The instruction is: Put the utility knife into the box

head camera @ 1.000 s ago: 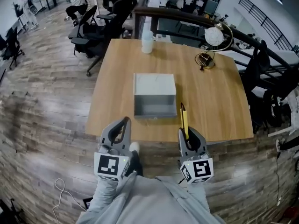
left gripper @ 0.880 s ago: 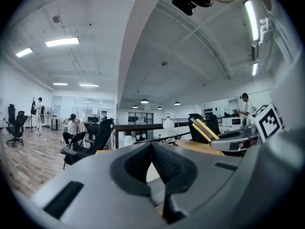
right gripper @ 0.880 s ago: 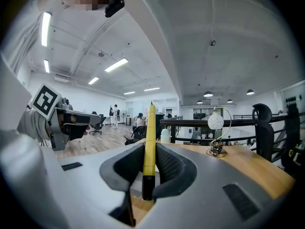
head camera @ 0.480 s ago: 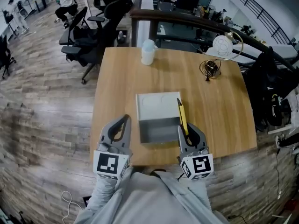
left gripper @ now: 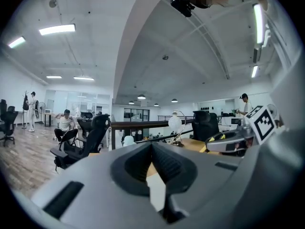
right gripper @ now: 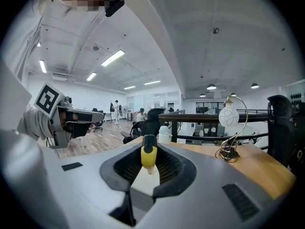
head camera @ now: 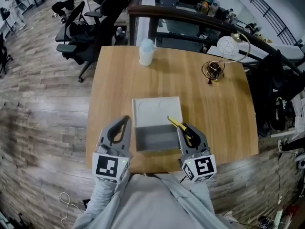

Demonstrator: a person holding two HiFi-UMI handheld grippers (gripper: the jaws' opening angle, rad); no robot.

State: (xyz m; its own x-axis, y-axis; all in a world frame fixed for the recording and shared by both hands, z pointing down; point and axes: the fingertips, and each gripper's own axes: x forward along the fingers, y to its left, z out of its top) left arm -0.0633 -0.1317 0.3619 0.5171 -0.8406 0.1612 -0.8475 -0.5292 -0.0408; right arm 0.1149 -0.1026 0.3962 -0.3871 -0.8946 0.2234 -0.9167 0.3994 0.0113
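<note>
Since a second ago, right gripper (head camera: pixel 187 130) swung the knife (head camera: pixel 174 122) leftward; tip now over the box (head camera: pixel 155 140) on the surface (head camera: pixel 214 106). Jaws clamped on knife. Left gripper (head camera: pixel 123 123) closed, empty. Remaining, likely: lower, release.

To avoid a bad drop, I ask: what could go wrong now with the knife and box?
1. The right claw grips the utility knife by one end, slanted over the right wall of the box; released here, it may hit the rim and land on the table.
2. The left claw is off the box, so a bump could shift it.
</note>
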